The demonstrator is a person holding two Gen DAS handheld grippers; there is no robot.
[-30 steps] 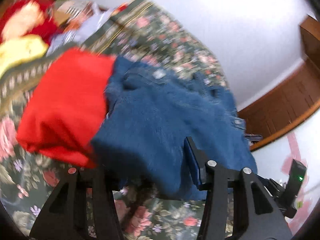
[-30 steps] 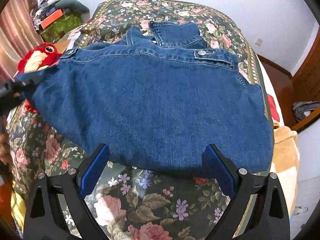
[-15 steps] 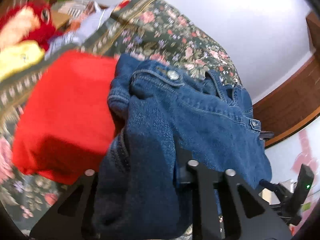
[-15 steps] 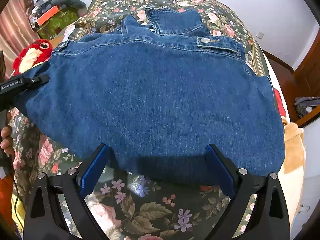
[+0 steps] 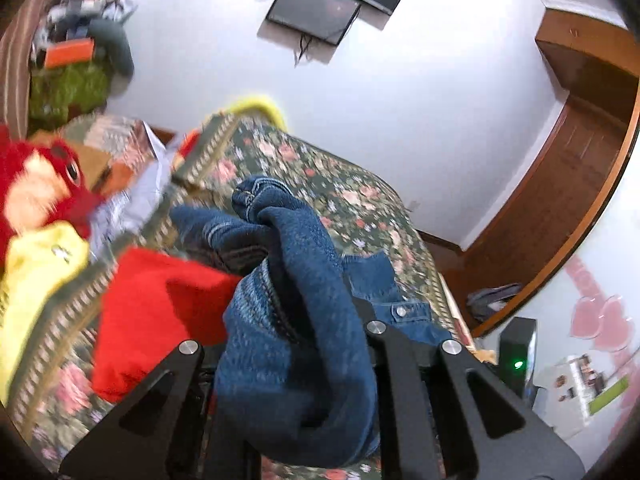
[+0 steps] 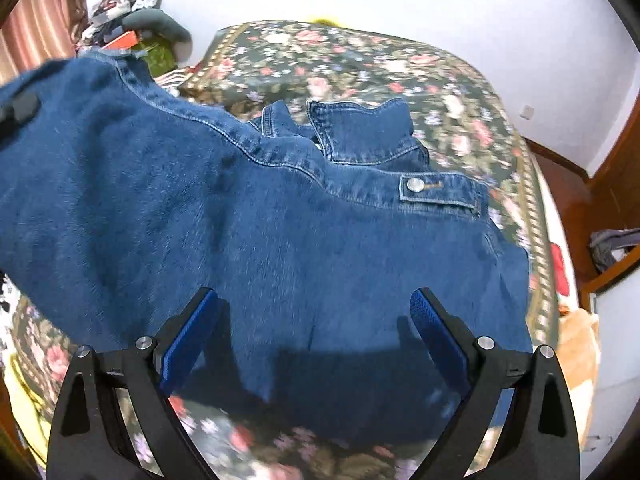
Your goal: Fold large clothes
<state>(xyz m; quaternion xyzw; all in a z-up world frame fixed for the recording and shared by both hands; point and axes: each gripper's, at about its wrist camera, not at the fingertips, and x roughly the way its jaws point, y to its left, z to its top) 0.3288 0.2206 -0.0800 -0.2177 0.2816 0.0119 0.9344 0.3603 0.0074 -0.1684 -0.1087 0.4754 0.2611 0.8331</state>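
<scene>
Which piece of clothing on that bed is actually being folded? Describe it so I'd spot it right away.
Start at the bed with the dark floral cover. Spread across its middle is a blue denim jacket, one side gripped in the left claw. Its silver snap buttons and stitched collar distinguish it from the plain red garment beside it.

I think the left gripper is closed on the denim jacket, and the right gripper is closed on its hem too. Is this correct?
Not quite. The left gripper is closed on the denim jacket, but the right wrist view shows the right gripper open, its blue pads apart over the hem.
</scene>
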